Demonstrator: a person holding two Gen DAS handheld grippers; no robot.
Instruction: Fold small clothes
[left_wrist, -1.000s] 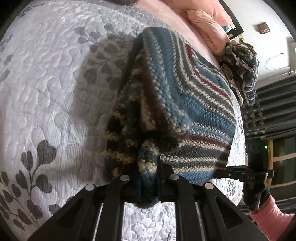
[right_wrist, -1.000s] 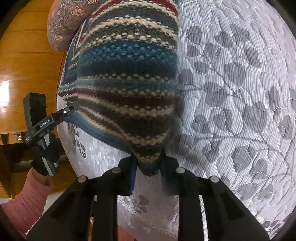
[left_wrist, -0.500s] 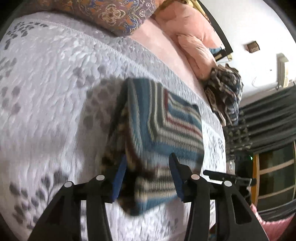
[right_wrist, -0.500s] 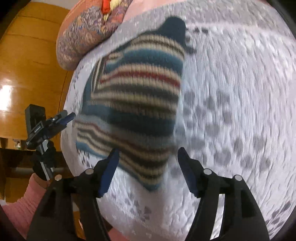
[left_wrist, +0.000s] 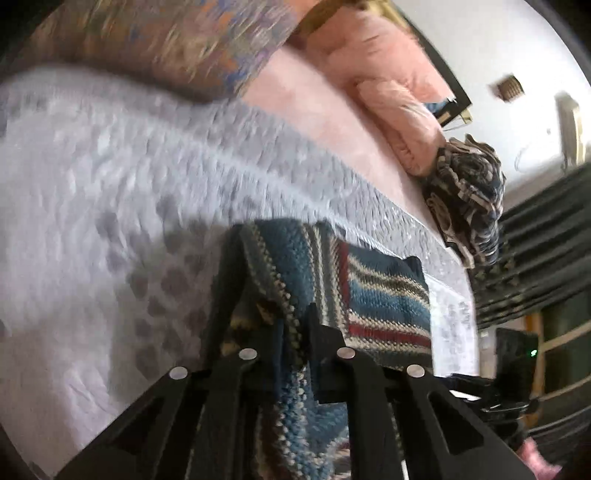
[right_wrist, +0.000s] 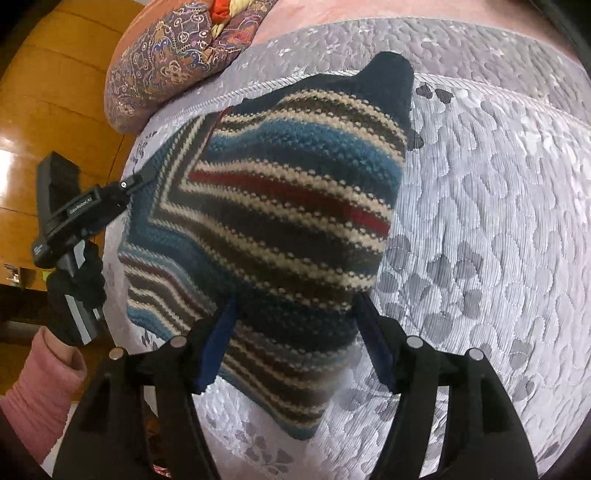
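Quilted grey bedspread (right_wrist: 498, 192) bears folded striped knit (right_wrist: 280, 229); right claw (right_wrist: 295, 332) agape.

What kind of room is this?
Most likely a bedroom: a grey quilted leaf-pattern bedspread covers a bed, with a paisley-patterned pillow and a pink pillow at its head.

Striped knit garment (right_wrist: 280, 229) folded on bed

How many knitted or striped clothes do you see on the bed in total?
2. The striped sweater lies folded on the grey quilt, pinched by the left gripper. A crumpled patterned garment sits further back beside the pink pillow. Others may be hidden.
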